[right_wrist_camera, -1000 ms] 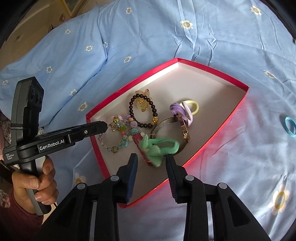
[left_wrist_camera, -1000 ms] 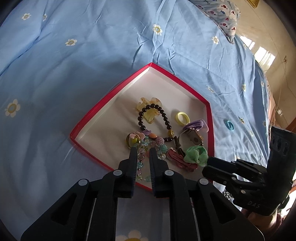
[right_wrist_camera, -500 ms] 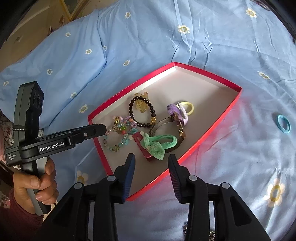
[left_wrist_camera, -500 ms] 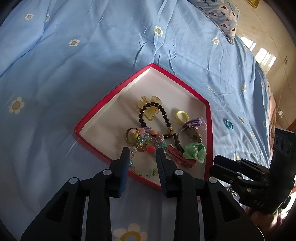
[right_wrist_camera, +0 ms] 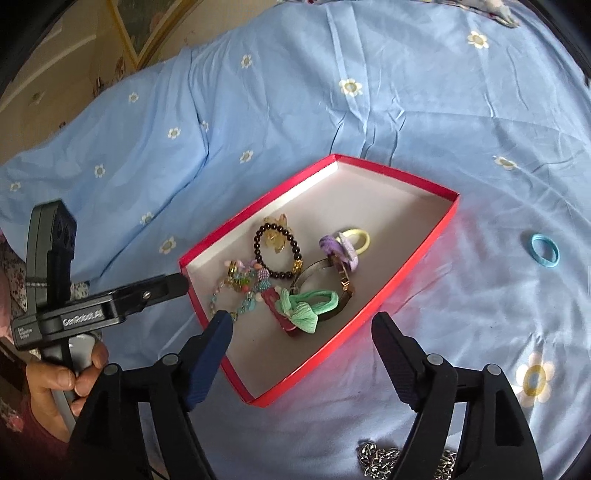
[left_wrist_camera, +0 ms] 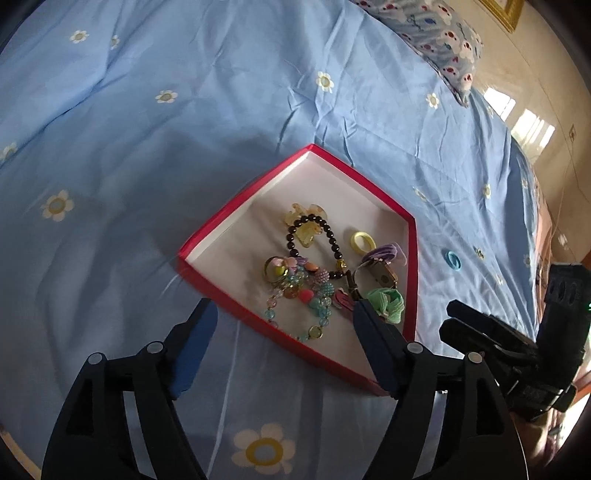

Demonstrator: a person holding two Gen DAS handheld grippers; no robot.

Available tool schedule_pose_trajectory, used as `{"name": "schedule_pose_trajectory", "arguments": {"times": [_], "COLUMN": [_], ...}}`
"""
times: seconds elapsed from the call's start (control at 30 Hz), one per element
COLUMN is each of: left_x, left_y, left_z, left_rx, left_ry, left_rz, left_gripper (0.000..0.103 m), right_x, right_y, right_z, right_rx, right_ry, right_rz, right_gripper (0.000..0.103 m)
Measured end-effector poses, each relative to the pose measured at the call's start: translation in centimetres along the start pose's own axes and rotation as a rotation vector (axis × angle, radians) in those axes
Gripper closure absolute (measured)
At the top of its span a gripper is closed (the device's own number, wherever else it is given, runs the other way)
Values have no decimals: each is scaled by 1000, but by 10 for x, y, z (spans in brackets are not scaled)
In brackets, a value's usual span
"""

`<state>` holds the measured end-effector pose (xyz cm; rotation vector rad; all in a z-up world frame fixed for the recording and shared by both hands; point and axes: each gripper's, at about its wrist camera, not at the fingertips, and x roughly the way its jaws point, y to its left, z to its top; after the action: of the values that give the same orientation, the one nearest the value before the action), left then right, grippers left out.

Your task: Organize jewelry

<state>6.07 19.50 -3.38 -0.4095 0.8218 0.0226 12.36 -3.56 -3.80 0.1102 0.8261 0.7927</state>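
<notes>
A red box with a white inside lies on the blue bedspread. It holds a dark bead bracelet, a pastel bead bracelet, a watch, a green hair tie, a yellow hair tie and a purple hair tie. My left gripper is open and empty at the box's near edge. My right gripper is open and empty above the box's near corner. A blue hair tie lies on the bedspread right of the box.
A silver chain lies on the bedspread at the bottom edge of the right wrist view. A patterned pillow sits at the far end of the bed. Beyond the bed's right side is a shiny floor.
Both grippers have opened wide and pulled back from the box. The green hair tie and the pastel bead bracelet now lie loose in the box.
</notes>
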Motion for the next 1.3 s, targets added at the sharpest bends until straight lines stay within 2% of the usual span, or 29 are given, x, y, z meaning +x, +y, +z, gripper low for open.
{"name": "schedule_pose_trajectory", "arguments": {"times": [0.23, 0.33, 0.5, 0.73, 0.83, 1.03, 1.13, 1.23, 1.3], "left_x": [-6, -11, -18, -29, -33, -42, -57, -74, -84], "left_y": [5, 7, 8, -3, -8, -15, -24, -37, -46], "left_z": [-12, -19, -31, -50, -58, -63, -55, -42, -36], "left_rx": [-33, -46, -56, -4, 26, 68, 101, 149, 183], "left_ry": [7, 1, -2, -27, -42, -53, -93, -160, -230], "left_rz": [7, 36, 73, 135, 166, 200, 199, 192, 205], "left_gripper": [26, 20, 17, 16, 14, 14, 12, 1, 0], "right_x": [-1, -5, -16, -24, -27, -43, -56, -74, -82], "right_y": [0, 1, 2, 9, 14, 21, 25, 33, 36], "right_z": [-10, -15, -22, -34, -39, -40, -31, -14, -4], "right_rx": [32, 45, 56, 49, 32, -18, -50, -122, -157], "right_ry": [-15, -38, -91, -86, -82, -110, -134, -162, -176], "right_rz": [18, 27, 35, 50, 50, 40, 27, 7, -4], "right_gripper": [23, 23, 23, 23, 19, 18, 16, 4, 0]}}
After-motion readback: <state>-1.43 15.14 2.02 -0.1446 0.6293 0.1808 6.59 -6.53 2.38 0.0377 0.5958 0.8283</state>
